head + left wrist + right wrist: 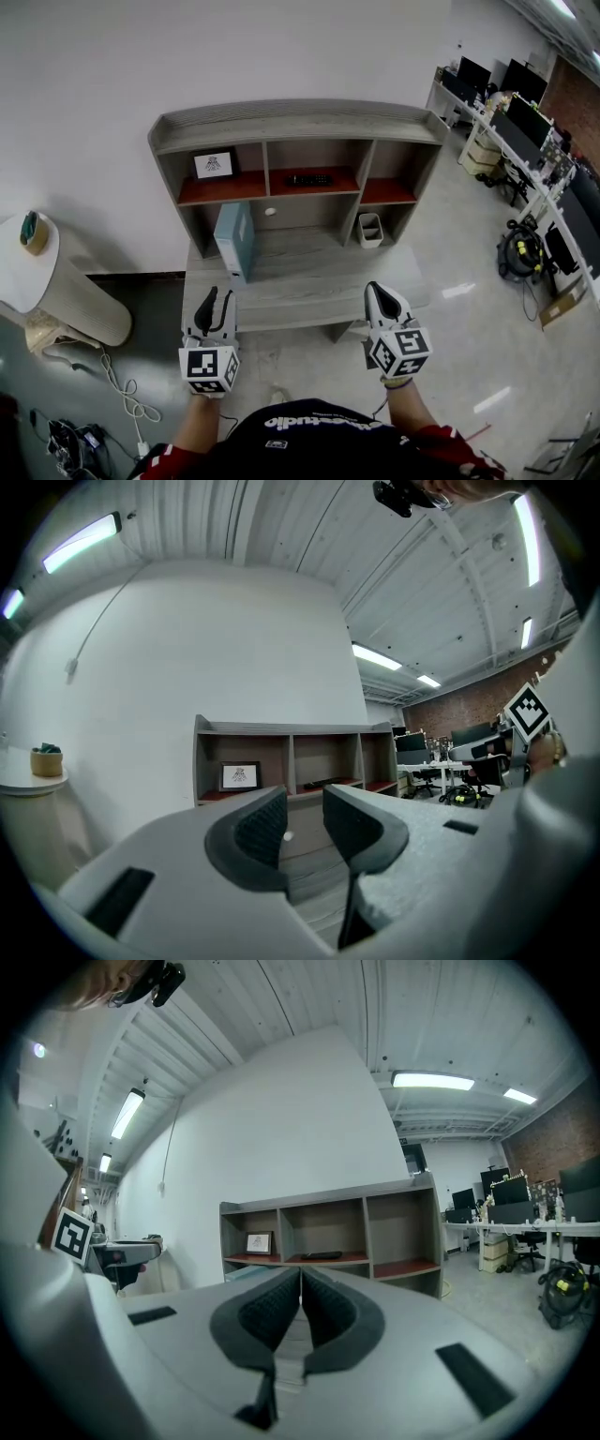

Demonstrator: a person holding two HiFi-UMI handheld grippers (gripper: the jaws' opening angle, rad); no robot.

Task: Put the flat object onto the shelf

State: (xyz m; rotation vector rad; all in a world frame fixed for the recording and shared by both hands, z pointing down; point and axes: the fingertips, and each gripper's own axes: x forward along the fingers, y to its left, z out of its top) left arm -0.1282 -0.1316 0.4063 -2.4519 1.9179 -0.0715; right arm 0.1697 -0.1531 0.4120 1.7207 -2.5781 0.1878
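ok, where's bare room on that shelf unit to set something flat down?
Right cubby is bare, between its divider and the side wall. Desk surface is free between the blue box and the white bin. Crowded: left cubby holds a picture frame, middle cubby a dark flat object.

One shelf (pixel 300 122), one flat object (pixel 232 242)

Grey shelf (pixel 300 122); pale-blue box (pixel 232 242); white wall (pixel 234 47)

From my head, the dark thing (pixel 309 179) on the shelf's (pixel 291 122) middle board is too small to name, likewise the white dot (pixel 270 212) below and the frame's (pixel 214 165) drawing.
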